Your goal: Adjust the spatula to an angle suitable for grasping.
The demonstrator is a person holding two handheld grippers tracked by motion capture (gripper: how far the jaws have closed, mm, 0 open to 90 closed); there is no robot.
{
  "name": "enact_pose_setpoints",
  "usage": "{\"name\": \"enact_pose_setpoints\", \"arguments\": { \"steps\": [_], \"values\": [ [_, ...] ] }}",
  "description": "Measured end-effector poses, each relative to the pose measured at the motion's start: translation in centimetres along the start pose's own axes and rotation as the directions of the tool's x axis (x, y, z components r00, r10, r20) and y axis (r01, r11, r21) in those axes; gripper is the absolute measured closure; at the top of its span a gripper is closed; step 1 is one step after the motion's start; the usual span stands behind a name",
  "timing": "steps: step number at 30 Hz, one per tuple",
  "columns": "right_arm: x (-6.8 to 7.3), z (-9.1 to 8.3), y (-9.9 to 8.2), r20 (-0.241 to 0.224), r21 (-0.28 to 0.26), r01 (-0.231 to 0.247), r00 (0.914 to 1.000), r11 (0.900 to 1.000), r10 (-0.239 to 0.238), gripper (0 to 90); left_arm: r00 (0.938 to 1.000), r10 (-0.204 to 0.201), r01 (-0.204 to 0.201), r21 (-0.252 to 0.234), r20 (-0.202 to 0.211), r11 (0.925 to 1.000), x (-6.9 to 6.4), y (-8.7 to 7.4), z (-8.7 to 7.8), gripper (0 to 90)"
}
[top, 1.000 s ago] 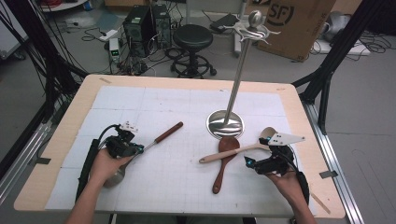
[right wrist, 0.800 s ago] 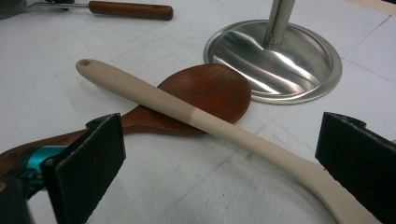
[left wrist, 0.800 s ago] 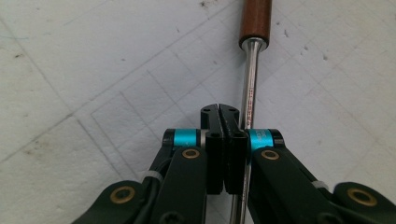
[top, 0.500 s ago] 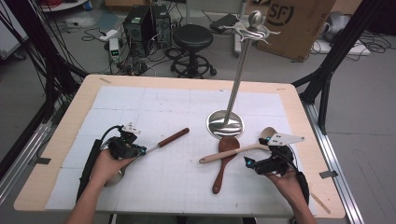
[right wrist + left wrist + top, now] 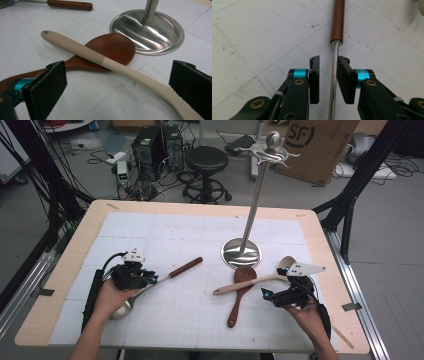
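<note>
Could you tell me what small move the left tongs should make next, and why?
Probably lift clear. The left tongs have just been opening, with visible gaps beside the ladle shaft between them, and the ladle lies on the table.

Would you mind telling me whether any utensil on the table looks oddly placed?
Yes: the cream spoon lies crossed over the bowl of the dark wooden spoon, beside the stand's steel base, rather than flat on the mat. Nothing looks spilled or broken.
</note>
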State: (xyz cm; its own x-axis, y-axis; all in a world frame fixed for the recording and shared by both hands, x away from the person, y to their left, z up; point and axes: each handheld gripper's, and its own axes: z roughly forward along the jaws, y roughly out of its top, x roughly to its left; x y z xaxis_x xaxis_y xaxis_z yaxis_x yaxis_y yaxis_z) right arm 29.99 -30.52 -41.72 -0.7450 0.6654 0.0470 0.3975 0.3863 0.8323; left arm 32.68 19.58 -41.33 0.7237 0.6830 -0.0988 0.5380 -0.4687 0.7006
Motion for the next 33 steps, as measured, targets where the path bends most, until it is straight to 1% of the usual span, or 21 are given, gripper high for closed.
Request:
{"name": "enact_pose_setpoints", "arguments": {
  "steps": [2,4,5,7,12,17,22,25,26,32,33],
  "values": [
    [0.0,0.0,0.0,-0.002,-0.001,0.002,1.0000,1.0000,-0.002,0.4,0.9999,0.008,-0.008,0.003,0.008,1.0000,-0.2,0.0,0.2,67.1],
    [0.0,0.0,0.0,-0.001,-0.001,0.001,1.0000,1.0000,-0.001,0.4,0.9998,0.017,-0.017,0.012,0.014,0.9998,-0.3,0.0,0.3,66.2],
    [0.0,0.0,0.0,-0.002,-0.001,0.002,1.0000,1.0000,-0.002,0.4,0.9997,0.020,-0.020,0.016,0.014,0.9997,-0.3,0.0,0.4,64.4],
    [0.0,0.0,0.0,-0.002,-0.001,-0.001,1.0000,1.0000,0.001,0.4,0.9994,0.030,-0.030,0.023,0.018,0.9993,-0.3,0.0,0.6,63.6],
    [0.1,0.0,0.0,-0.003,0.001,0.006,1.0000,1.0000,-0.006,0.4,0.9993,0.034,-0.034,0.050,0.015,0.9982,-0.4,-0.1,1.2,62.6],
    [0.1,0.0,0.0,-0.002,0.002,0.009,1.0000,1.0000,-0.009,0.4,0.9993,0.036,-0.036,0.073,0.007,0.9967,-0.4,-0.2,1.7,64.5],
    [0.1,0.1,0.0,-0.002,0.002,0.008,1.0000,1.0000,-0.008,0.4,0.9989,0.045,-0.046,0.093,0.012,0.9946,-0.4,-0.2,1.9,68.1],
    [0.1,0.1,0.0,-0.005,0.003,0.007,1.0000,1.0000,-0.007,0.4,0.9991,0.041,-0.042,0.102,0.011,0.9939,-0.4,-0.3,2.2,69.3],
    [0.1,0.1,0.0,-0.005,0.004,0.008,1.0000,1.0000,-0.008,0.4,0.9988,0.048,-0.049,0.108,0.010,0.9930,-0.4,-0.3,2.2,69.7],
    [0.2,0.1,0.0,-0.006,0.004,0.012,0.9999,0.9999,-0.012,0.4,0.9987,0.051,-0.051,0.111,0.001,0.9925,-0.5,-0.3,2.3,73.4],
    [0.2,0.1,0.0,-0.005,0.004,0.013,0.9999,0.9999,-0.013,0.4,0.9985,0.054,-0.054,0.112,0.005,0.9922,-0.5,-0.3,2.3,73.9]
  ]
}}
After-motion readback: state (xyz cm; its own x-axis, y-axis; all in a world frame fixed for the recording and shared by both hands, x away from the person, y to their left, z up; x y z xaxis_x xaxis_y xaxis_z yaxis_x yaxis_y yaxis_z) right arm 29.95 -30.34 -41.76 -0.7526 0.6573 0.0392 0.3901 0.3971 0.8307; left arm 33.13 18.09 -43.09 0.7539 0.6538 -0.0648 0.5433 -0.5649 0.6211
